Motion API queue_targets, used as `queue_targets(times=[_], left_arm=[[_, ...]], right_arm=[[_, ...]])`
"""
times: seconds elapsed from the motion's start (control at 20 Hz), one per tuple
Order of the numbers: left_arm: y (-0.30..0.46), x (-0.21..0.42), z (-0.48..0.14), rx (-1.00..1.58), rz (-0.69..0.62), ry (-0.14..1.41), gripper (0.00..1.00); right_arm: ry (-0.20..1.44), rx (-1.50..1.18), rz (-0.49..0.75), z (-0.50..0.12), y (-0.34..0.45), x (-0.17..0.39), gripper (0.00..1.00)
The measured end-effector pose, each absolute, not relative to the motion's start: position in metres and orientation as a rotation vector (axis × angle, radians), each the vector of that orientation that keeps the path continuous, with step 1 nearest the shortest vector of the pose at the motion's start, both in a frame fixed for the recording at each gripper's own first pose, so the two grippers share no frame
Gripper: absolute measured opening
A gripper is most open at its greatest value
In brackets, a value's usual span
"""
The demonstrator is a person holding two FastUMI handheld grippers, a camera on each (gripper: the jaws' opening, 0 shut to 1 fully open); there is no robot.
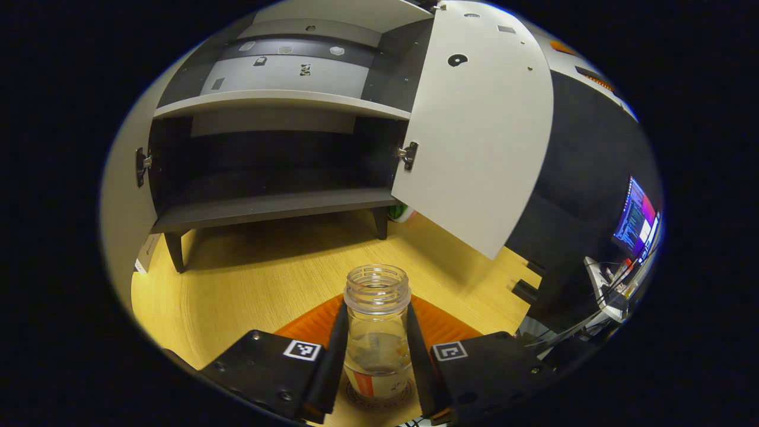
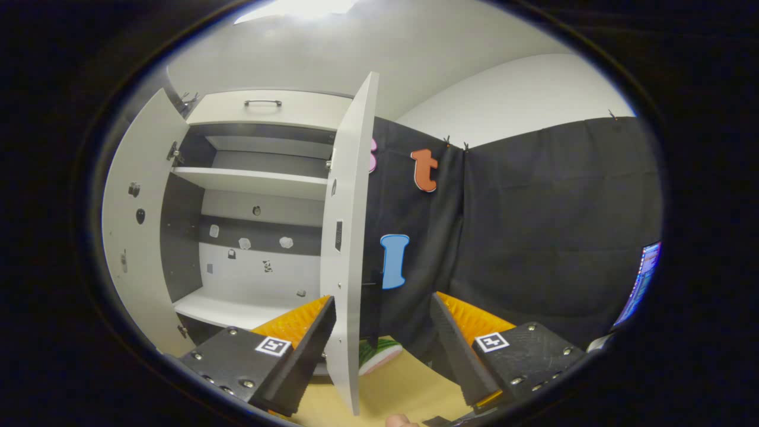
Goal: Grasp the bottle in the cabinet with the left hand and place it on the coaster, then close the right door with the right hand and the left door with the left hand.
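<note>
A clear, uncapped bottle (image 1: 377, 332) with an orange-and-white label stands between the fingers of my left gripper (image 1: 377, 362), which is shut on its sides. Its base sits over a round patterned coaster (image 1: 379, 401) on the wooden table (image 1: 249, 284). I cannot tell whether the base touches the coaster. Behind it the cabinet (image 1: 267, 204) stands with both doors open, the right door (image 1: 474, 130) swung out toward me. In the right gripper view my right gripper (image 2: 382, 350) is open, and the right door's edge (image 2: 350, 237) stands upright just beyond the gap between its fingers. The left door (image 2: 139, 237) is swung wide.
A lit monitor (image 1: 637, 216) and cables sit at the right past the table edge. A green-and-white object (image 2: 379, 353) lies on the table by the cabinet's right leg. A small box (image 1: 145, 252) is by the left leg. Black cloth (image 2: 533, 237) hangs right of the cabinet.
</note>
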State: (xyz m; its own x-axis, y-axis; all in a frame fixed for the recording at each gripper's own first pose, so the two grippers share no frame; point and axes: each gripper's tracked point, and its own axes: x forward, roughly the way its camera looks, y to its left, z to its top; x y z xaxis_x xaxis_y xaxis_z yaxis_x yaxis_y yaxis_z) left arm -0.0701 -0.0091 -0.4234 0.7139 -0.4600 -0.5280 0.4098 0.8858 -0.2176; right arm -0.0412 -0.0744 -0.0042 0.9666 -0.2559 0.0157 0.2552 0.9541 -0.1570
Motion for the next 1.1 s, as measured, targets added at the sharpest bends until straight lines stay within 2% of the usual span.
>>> queue_targets(times=[0.05, 0.2, 0.25, 0.3, 0.4, 0.45, 0.55, 0.6, 0.65, 0.7, 0.75, 0.85, 0.9, 0.95, 1.0, 1.05, 1.1], left_arm=[[-0.007, -0.073, -0.424, -0.082, -0.478, 0.608, 0.60], [-0.006, -0.084, -0.421, -0.080, -0.481, 0.611, 0.65], [-0.006, -0.087, -0.420, -0.079, -0.485, 0.615, 0.72], [-0.007, -0.090, -0.419, -0.079, -0.489, 0.616, 0.65], [-0.010, -0.097, -0.415, -0.082, -0.501, 0.618, 0.65], [-0.011, -0.100, -0.413, -0.079, -0.508, 0.618, 0.66], [-0.014, -0.103, -0.405, -0.065, -0.520, 0.605, 0.74], [-0.015, -0.103, -0.401, -0.057, -0.526, 0.601, 0.74], [-0.016, -0.103, -0.395, -0.047, -0.527, 0.593, 0.80], [-0.015, -0.103, -0.389, -0.037, -0.524, 0.584, 0.74], [-0.015, -0.103, -0.381, -0.031, -0.522, 0.575, 0.74], [-0.016, -0.101, -0.359, -0.037, -0.524, 0.538, 0.77], [-0.017, -0.098, -0.345, -0.050, -0.524, 0.513, 0.84], [-0.018, -0.097, -0.331, -0.061, -0.525, 0.489, 0.84], [-0.015, -0.093, -0.317, -0.060, -0.512, 0.464, 0.83], [-0.010, -0.088, -0.303, -0.055, -0.494, 0.438, 0.83], [-0.006, -0.082, -0.287, -0.054, -0.475, 0.408, 0.83]], right_arm=[[0.006, -0.162, -0.261, -0.004, -0.075, -0.041, 0.97], [0.008, -0.170, -0.266, -0.007, -0.078, -0.039, 0.97], [0.008, -0.174, -0.270, -0.006, -0.080, -0.038, 0.97], [0.008, -0.180, -0.276, -0.007, -0.083, -0.037, 0.97], [0.007, -0.194, -0.292, -0.009, -0.090, -0.034, 0.97], [0.010, -0.200, -0.303, -0.010, -0.094, -0.034, 0.94], [0.017, -0.208, -0.324, -0.013, -0.103, -0.030, 0.97], [0.016, -0.206, -0.334, -0.014, -0.108, -0.031, 0.94], [0.017, -0.204, -0.342, -0.014, -0.111, -0.029, 0.94], [0.022, -0.203, -0.351, -0.017, -0.115, -0.028, 0.97], [0.029, -0.205, -0.353, -0.021, -0.117, -0.026, 0.97], [0.032, -0.218, -0.353, -0.024, -0.119, -0.021, 0.94], [0.031, -0.225, -0.351, -0.025, -0.120, -0.019, 0.98], [0.032, -0.232, -0.351, -0.027, -0.119, -0.017, 0.94], [0.037, -0.239, -0.351, -0.029, -0.120, -0.015, 0.98], [0.042, -0.243, -0.347, -0.032, -0.119, -0.013, 0.94], [0.046, -0.246, -0.341, -0.035, -0.118, -0.011, 0.98]])
